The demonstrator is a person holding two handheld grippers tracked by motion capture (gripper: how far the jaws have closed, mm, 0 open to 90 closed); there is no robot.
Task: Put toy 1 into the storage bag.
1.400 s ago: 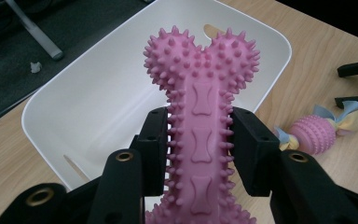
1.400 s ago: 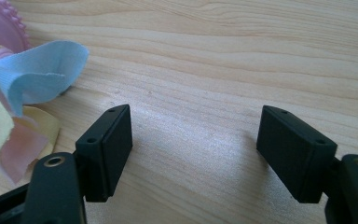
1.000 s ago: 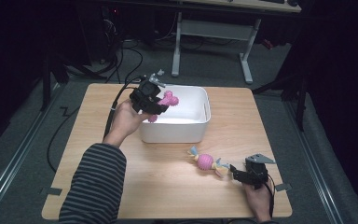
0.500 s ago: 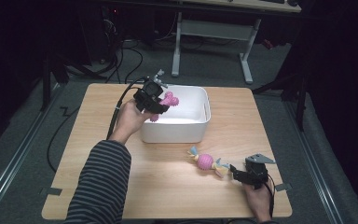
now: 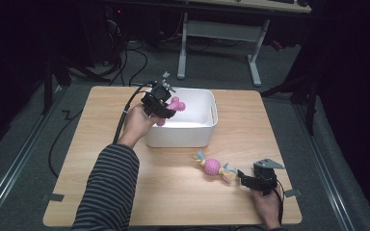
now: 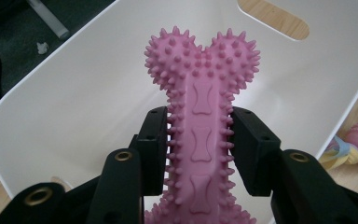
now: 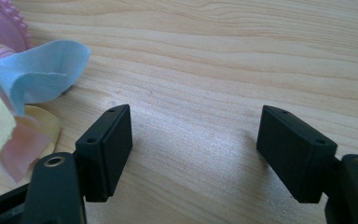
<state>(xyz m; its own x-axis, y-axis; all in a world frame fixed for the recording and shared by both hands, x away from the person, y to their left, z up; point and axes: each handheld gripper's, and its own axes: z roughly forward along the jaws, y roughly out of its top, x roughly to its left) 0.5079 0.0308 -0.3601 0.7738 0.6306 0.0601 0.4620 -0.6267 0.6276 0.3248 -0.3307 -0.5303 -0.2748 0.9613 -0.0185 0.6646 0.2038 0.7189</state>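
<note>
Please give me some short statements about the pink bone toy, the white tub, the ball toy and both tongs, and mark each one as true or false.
1. The left tongs are shut on the pink bone toy. True.
2. The bone toy lies on the floor of the white tub. False: it is held above the tub.
3. The right tongs are open, with bare table between them. True.
4. The ball toy is inside the tub. False: it lies on the table, near the right tongs.
</note>
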